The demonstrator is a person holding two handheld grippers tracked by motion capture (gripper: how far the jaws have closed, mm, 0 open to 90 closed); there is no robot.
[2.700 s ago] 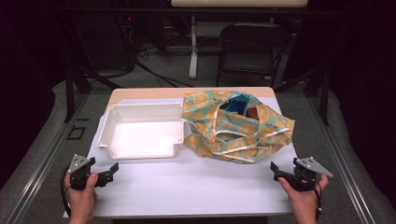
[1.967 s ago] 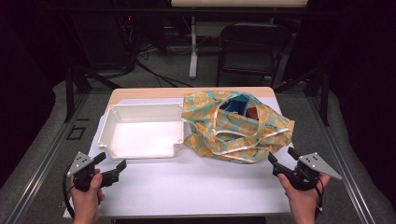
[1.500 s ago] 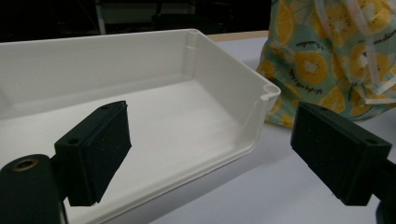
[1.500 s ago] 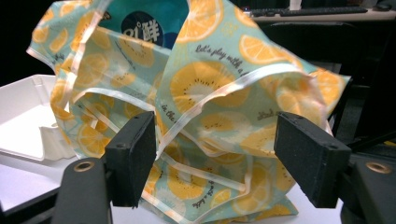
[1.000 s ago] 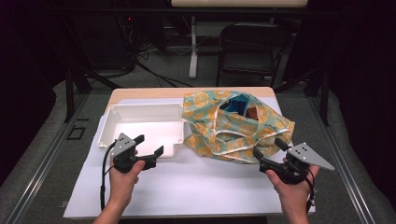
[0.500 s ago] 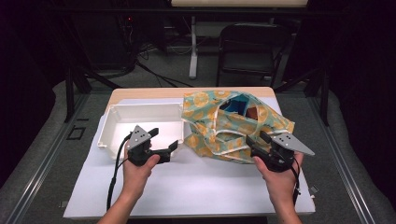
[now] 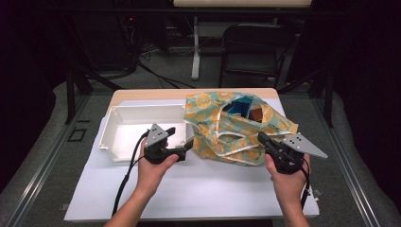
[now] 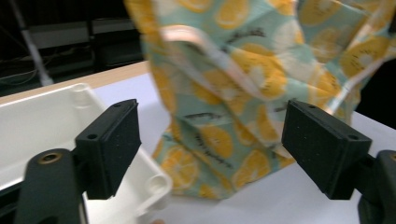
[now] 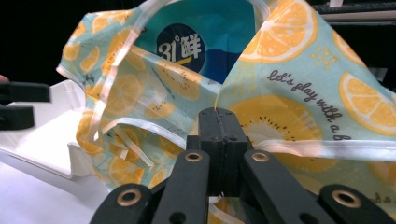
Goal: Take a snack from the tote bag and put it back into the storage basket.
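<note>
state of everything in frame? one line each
Bag: mouth open, slumped on the table, boxes inside.
Tray: upright, empty, beside the bag.
Left gripper: open, jaws either side of the bag's near corner, not pressing it.
Right gripper: jaws have just closed, shut on the bag's white-trimmed edge.

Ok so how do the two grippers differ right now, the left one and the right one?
The left gripper has its jaws wide apart, with the fruit-print bag ahead of them, untouched; the right gripper has just closed its jaws, pressed together at the bag's white-trimmed edge. The left gripper sits by the white tray, the right one at the bag's other side. Both point at the bag.
</note>
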